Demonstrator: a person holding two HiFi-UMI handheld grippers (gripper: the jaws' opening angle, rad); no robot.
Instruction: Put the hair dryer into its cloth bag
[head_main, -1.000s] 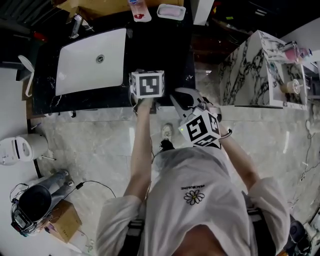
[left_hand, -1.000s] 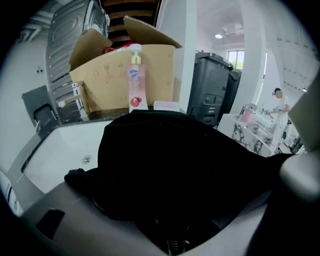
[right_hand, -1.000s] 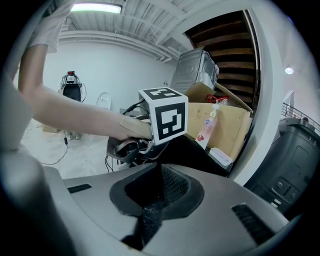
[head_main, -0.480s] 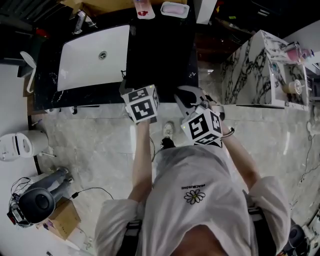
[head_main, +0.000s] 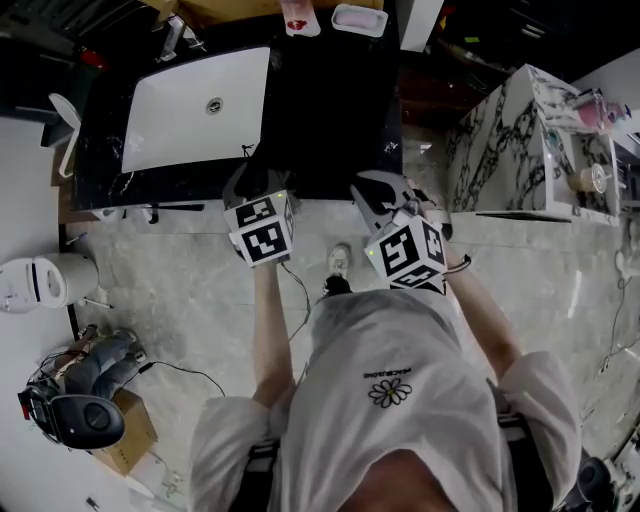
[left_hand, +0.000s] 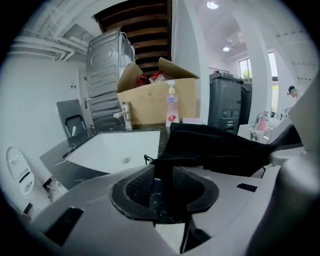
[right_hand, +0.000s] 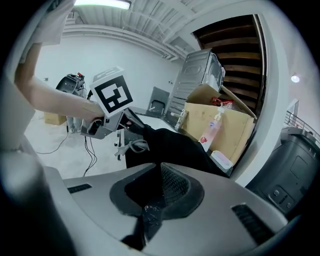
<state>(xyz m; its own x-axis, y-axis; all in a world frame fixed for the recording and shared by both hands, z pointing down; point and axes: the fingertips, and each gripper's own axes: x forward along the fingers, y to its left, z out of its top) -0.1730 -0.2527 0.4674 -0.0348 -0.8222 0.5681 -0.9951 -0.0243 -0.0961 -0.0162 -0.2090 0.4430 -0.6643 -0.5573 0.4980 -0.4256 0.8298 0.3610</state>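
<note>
left gripper (left_hand: 162, 187): jaws just closing, pinching cloth bag (left_hand: 215, 147) edge | right gripper (right_hand: 157, 192): jaws pressed together on the bag's other edge | bag stretched between both jaws at worktop (head_main: 330, 110) front edge; bare worktop ahead; sink (head_main: 195, 105) ahead-left of left jaws

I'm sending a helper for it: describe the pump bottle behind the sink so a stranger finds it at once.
Find the white sink. Past its far right corner, in front of the open cardboard box, stands the pump bottle. It is slim and upright with a pink-red label, while the tub beside it is low and flat.
</note>
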